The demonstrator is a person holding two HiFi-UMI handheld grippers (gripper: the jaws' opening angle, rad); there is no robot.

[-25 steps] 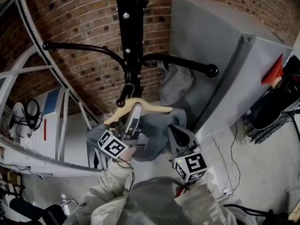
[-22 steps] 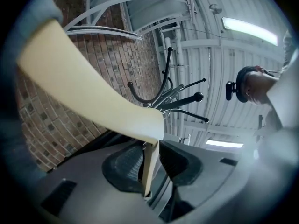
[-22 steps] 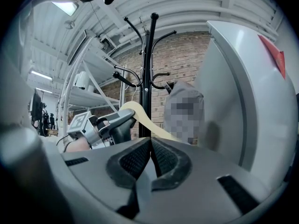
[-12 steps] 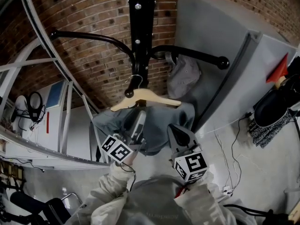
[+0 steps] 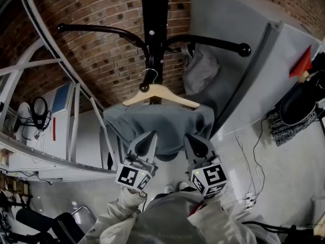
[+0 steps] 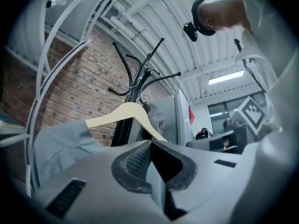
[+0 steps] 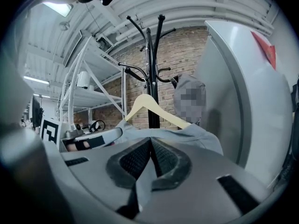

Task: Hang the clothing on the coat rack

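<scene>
Now the just-closed left gripper [image 5: 150, 136] and right gripper [image 5: 191, 137], both shut empty, face one hung garment [image 5: 162, 126].

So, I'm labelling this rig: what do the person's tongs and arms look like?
The left tongs and right tongs are grey plastic with dark textured pads. Each carries a cube of black-and-white square markers. The sleeves are pale beige.

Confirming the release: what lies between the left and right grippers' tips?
Head view: the grey garment's hem hangs between the left gripper, whose fingers just closed empty, and the shut right gripper.
</scene>
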